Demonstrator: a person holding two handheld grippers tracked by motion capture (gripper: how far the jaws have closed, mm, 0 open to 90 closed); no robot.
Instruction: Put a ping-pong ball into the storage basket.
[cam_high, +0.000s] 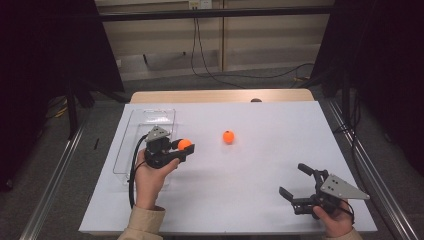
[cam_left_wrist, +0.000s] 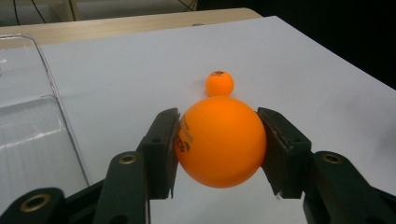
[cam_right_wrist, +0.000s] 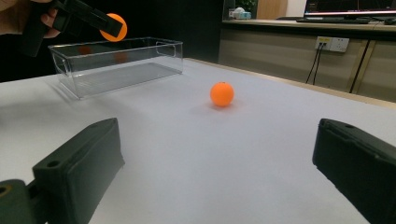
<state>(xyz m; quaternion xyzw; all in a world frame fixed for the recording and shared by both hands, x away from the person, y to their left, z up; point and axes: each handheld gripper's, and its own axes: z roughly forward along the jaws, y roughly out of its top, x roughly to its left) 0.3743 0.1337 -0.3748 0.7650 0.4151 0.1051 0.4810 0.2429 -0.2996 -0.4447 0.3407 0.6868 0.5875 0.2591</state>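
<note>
At left of the high view I see the clear plastic rectangular bin (cam_high: 145, 120); just right of it my left gripper (cam_high: 186, 147) clamps a small orange ball (cam_high: 184, 144). A second orange ball (cam_high: 228, 136) sits mid-frame on the white table (cam_high: 260, 165). At lower right, my right gripper (cam_high: 295, 181) gapes empty.

Both grippers were matte black, each topped by a grey three-cornered plate. The left gripper (cam_high: 181, 148) trailed a black cable looping beside the wrist, and brass-coloured screw sockets dotted its jaw arms in its own view. The right gripper (cam_high: 294, 181) had blocky, dark pads. Beige sleeve cuffs covered both wrists.
</note>
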